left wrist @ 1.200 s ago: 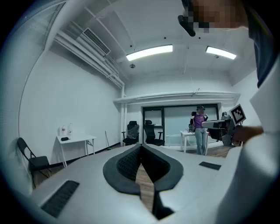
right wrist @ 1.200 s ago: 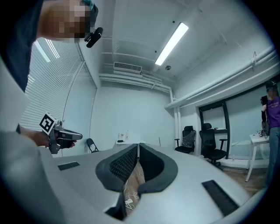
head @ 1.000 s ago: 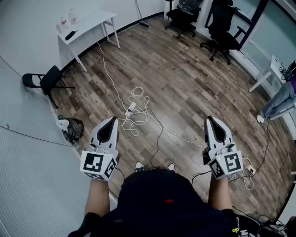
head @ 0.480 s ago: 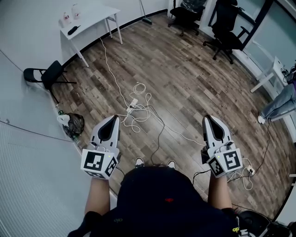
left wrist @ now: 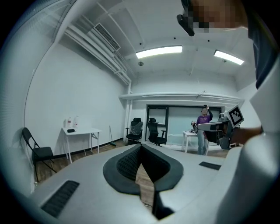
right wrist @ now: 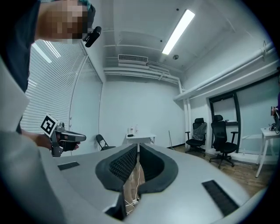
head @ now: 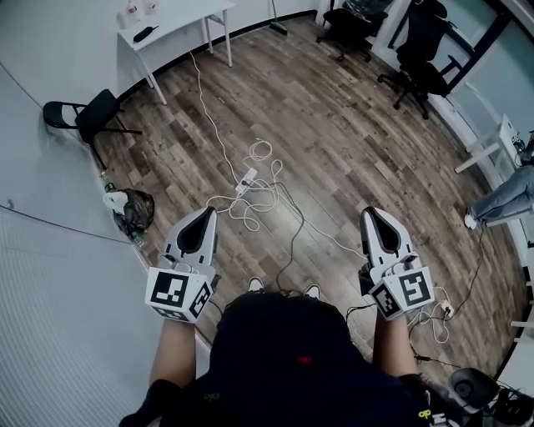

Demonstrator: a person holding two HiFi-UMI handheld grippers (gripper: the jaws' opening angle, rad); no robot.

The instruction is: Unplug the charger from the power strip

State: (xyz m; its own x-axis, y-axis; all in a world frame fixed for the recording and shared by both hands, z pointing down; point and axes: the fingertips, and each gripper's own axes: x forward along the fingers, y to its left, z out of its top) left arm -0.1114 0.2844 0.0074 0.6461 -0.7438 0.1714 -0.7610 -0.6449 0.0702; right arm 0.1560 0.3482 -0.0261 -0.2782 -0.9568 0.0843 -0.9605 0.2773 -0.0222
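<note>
As we judge it, nothing of the task is done yet. The long white plastic power strip (head: 246, 178) lies on the brown wood-plank floor (head: 350, 142), well apart from both grippers, and neither one touches it.

The grey-and-white left gripper (head: 204, 215) is held out level, its jaws closed together with nothing between them. The matching right gripper (head: 370, 213) is held the same way, its jaws also pressed shut and empty. From the left gripper the strip sits at about 1 o'clock, and from the right one at about 10 o'clock, ahead of the person's feet.

Everything is left to do: get close, crouch or reach down, open a pair of jaws, steady the strip and pull the charger out.

The strip lies tilted amid loose loops of white cable (head: 263, 200). One white cord (head: 209, 108) runs off at 11 o'clock towards a small white desk (head: 179, 18), and a thin dark cable (head: 288, 242) trails back at 6 o'clock. The charger itself is too small for us to pick out from here, so we cannot tell which socket holds it.
</note>
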